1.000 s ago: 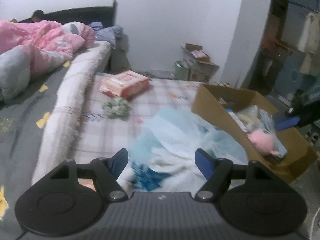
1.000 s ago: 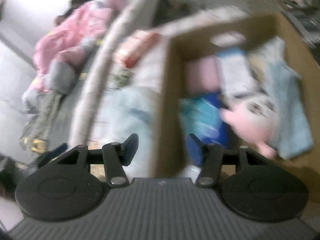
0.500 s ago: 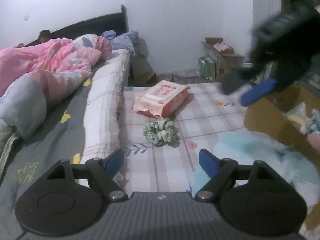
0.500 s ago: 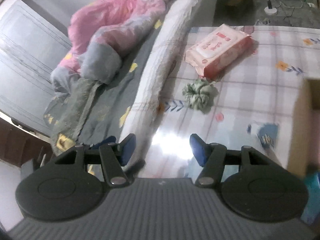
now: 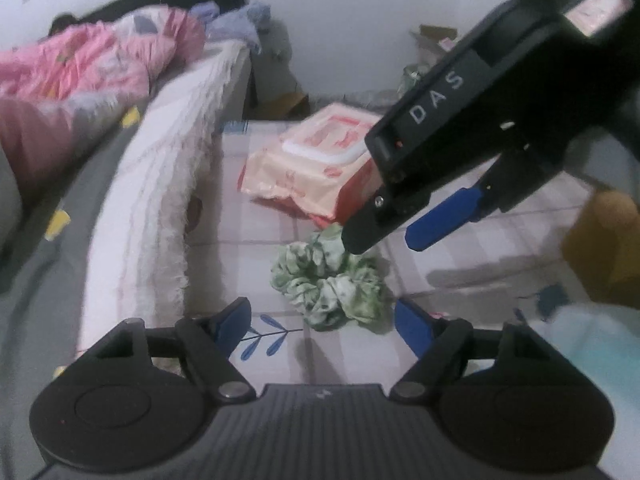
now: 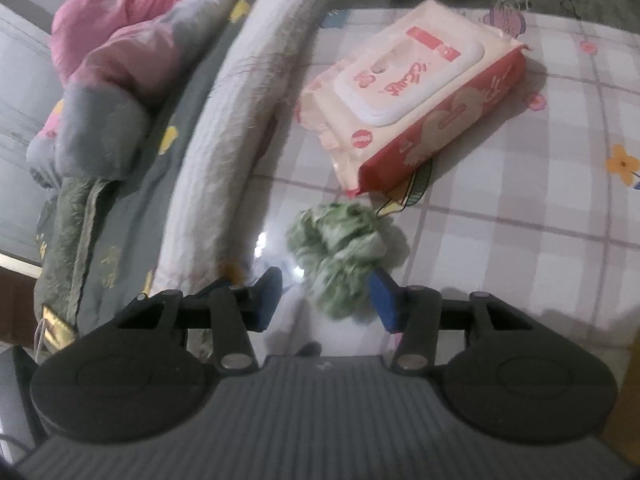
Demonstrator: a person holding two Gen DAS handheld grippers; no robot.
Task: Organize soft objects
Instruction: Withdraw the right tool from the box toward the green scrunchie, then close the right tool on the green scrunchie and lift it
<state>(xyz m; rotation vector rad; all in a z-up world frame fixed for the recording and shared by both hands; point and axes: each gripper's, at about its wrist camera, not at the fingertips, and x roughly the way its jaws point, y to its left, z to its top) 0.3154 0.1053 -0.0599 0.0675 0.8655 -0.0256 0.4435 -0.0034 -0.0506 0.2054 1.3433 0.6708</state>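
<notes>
Far left is the bed with a pink quilt point(image 6: 132, 36), then the pale mattress edge point(image 6: 240, 128). On the checked mat point(image 6: 520, 208) beside it I see the green scrunchie point(image 6: 340, 256), not yet picked up, just below the pink wipes pack point(image 6: 412, 92), nearly touching its corner. My left tool point(image 5: 322, 324) is spread wide and empty, near side of the scrunchie. My right tool point(image 6: 326, 300) is also spread, nothing gripped, scrunchie partly between its fingers; I judge the grasp is about to happen. At right, a cardboard box corner point(image 5: 600, 248) shows, contents not visible. Scrunchie and wipes still left to sort, looks like.
</notes>
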